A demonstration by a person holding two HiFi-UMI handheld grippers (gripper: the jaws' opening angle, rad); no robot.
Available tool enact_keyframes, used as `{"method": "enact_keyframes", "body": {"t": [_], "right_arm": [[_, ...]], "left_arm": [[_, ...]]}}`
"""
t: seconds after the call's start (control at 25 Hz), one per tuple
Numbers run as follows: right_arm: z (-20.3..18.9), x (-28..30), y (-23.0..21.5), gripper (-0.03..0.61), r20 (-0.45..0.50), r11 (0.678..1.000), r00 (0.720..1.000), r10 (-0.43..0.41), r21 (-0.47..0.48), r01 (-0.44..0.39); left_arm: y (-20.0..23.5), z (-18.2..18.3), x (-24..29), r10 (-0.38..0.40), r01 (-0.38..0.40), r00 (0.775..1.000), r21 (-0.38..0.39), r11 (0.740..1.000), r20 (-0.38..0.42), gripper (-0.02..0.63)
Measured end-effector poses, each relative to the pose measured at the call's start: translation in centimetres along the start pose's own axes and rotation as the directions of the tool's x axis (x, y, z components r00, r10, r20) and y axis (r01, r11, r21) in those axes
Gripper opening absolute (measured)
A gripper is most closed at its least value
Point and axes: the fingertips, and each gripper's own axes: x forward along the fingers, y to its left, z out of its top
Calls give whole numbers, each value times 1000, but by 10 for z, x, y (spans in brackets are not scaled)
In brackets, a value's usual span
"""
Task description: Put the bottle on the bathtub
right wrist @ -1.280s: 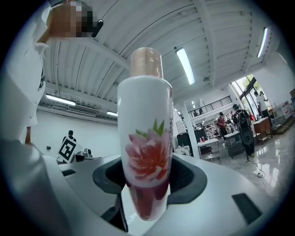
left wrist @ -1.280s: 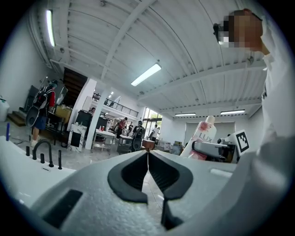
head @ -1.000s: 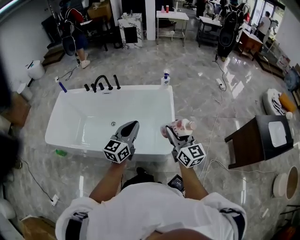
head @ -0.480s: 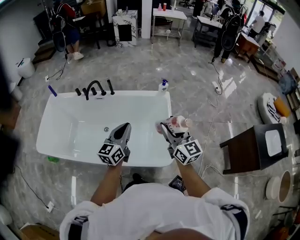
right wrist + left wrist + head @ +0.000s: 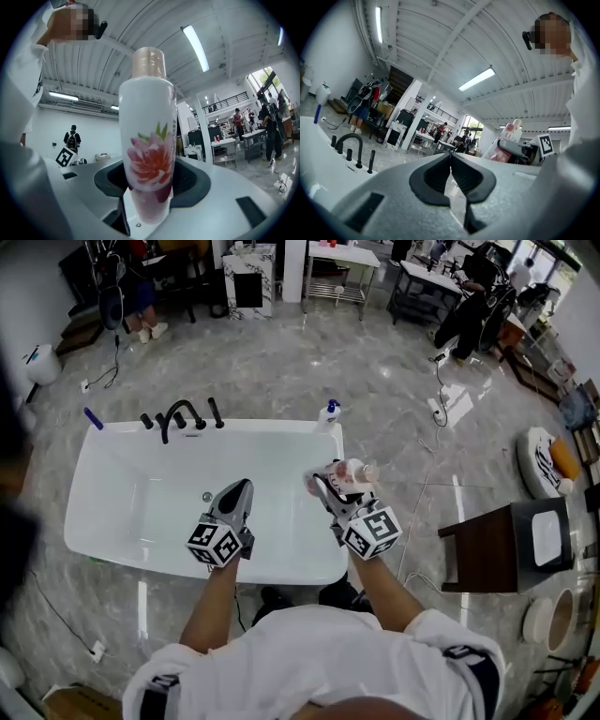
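My right gripper (image 5: pixel 328 489) is shut on a white bottle (image 5: pixel 343 476) with a pink flower print and a beige cap, held over the right end of the white bathtub (image 5: pixel 103 427). In the right gripper view the bottle (image 5: pixel 147 136) stands between the jaws, filling the middle. My left gripper (image 5: pixel 236 493) hovers over the tub's middle with its jaws closed and nothing between them (image 5: pixel 450 164). The left gripper view also catches the bottle (image 5: pixel 506 140) off to the right.
A black faucet (image 5: pixel 176 415) and handles sit on the tub's far rim, and a pump bottle (image 5: pixel 328 413) stands at its far right corner. A dark wooden stool (image 5: pixel 511 545) stands to the right. Cables (image 5: pixel 441 418) lie on the marble floor.
Both grippers have shifted slightly left and forward over the tub, the bottle still held. The view has tilted so the tub sits lower and more centred.
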Motion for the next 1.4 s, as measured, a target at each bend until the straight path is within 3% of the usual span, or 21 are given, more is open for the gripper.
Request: {"method": "enact_keyframes", "body": {"t": [0.24, 0.36, 0.48, 0.6, 0.8, 1.04, 1.4], "right_arm": [[-11, 40, -56, 229, 44, 996, 995, 92, -4, -92], [-30, 57, -75, 229, -4, 978, 978, 206, 37, -206], [-43, 74, -105, 229, -25, 962, 963, 268, 58, -266], [-63, 103, -139, 229, -34, 965, 968, 247, 103, -243], [-107, 157, -163, 229, -34, 974, 975, 220, 59, -218], [-182, 206, -175, 229, -69, 979, 977, 202, 50, -199], [-274, 247, -201, 228, -119, 971, 967, 224, -58, -232]], "left_arm": [[23, -4, 63, 64, -66, 997, 38, 997, 34, 20], [29, -18, 78, 188, -189, 982, 31, 981, 29, 20], [30, -26, 99, 265, -266, 964, 44, 963, 39, 20], [42, -26, 122, 308, -315, 947, 80, 946, 88, 20], [81, -44, 160, 295, -303, 953, 178, 936, 70, 20], [138, -96, 183, 329, -339, 941, 205, 918, 79, 20], [190, -174, 208, 367, -374, 927, 209, 904, 73, 20]]}}
